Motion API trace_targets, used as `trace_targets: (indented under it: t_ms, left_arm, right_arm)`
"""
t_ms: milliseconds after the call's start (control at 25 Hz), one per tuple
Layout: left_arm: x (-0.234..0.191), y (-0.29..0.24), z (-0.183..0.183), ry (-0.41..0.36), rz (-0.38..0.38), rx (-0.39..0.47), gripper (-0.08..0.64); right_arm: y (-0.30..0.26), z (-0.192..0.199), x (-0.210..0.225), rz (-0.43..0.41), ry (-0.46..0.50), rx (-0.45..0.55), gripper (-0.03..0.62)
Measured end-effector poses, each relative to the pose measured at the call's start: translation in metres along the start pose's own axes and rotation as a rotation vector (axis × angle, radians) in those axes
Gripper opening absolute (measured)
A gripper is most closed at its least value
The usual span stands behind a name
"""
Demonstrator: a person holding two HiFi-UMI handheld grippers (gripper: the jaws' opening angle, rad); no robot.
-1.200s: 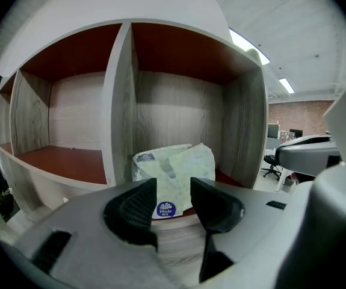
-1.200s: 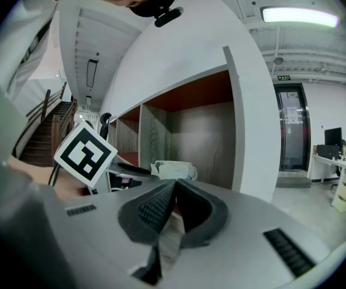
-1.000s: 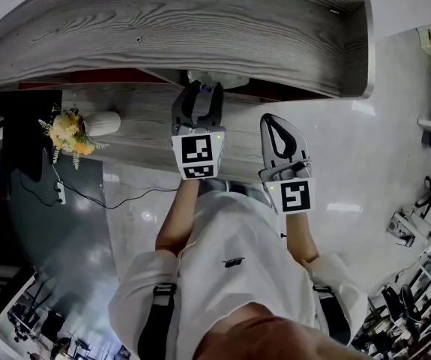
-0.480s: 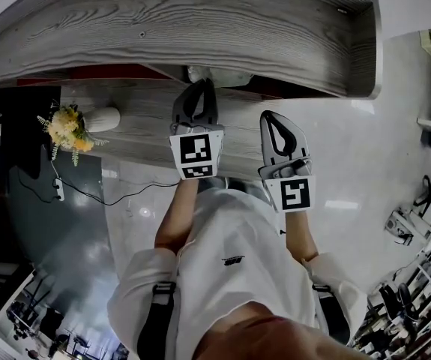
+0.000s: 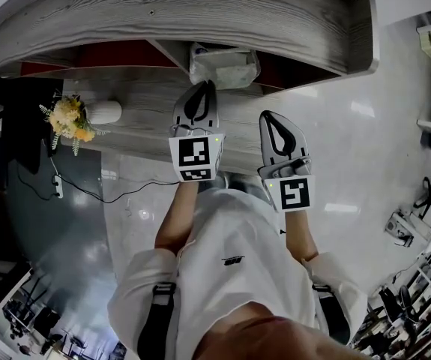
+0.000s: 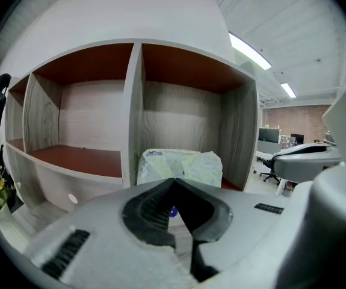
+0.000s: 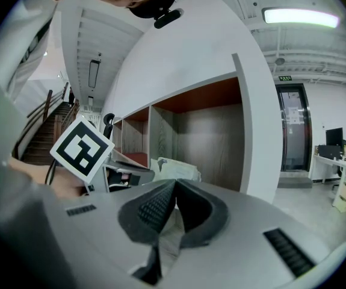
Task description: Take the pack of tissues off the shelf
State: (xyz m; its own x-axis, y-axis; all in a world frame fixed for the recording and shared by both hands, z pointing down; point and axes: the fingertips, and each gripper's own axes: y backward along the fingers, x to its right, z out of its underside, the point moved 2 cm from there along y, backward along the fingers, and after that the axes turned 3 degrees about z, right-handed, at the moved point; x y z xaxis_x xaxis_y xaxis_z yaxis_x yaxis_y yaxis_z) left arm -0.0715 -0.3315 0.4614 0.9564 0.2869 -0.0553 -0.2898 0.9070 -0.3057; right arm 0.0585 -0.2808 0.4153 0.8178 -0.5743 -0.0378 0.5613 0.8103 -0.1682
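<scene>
Pack of tissues [image 6: 180, 164] sits in the right-hand compartment of the shelf [image 6: 245, 131], straight ahead of the left gripper [image 6: 174, 182] and just past its tips. It's a pale, crinkly wrapped pack, lying on the compartment floor close to the front edge, with the upright divider [image 6: 132, 107] just left of it. The left jaws are pressed fully together with the tips meeting, and their tops cover the bottom edge of the pack, so I can't tell if they've nipped a bit of wrapper or are only sitting in front of it. From the head view the pack of tissues [image 5: 222, 66] pokes out under the shelf's [image 5: 200, 13] top board, and the left gripper [image 5: 204, 87] has its tips right at the pack's near edge. The right gripper [image 5: 270, 118] hangs back, off to the right of the left one and well short of the pack, jaws also closed on nothing. In its own view the right gripper [image 7: 176, 184] points at the same compartment, the pack [image 7: 176, 168] sits beyond its tips, and the left one's marker cube [image 7: 81, 149] is off to the left. Way left of both jaws there's a bunch of yellow flowers [image 5: 69, 122] in a white vase [image 5: 106, 112].
</scene>
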Motion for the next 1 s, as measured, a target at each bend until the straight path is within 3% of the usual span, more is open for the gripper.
trace_targets:
  t_ms: [1000]
  left_arm:
    - [0.038, 0.070, 0.042, 0.012, 0.057, -0.027, 0.026]
  right_arm:
    - [0.044, 0.023, -0.032, -0.029, 0.011, -0.011, 0.026]
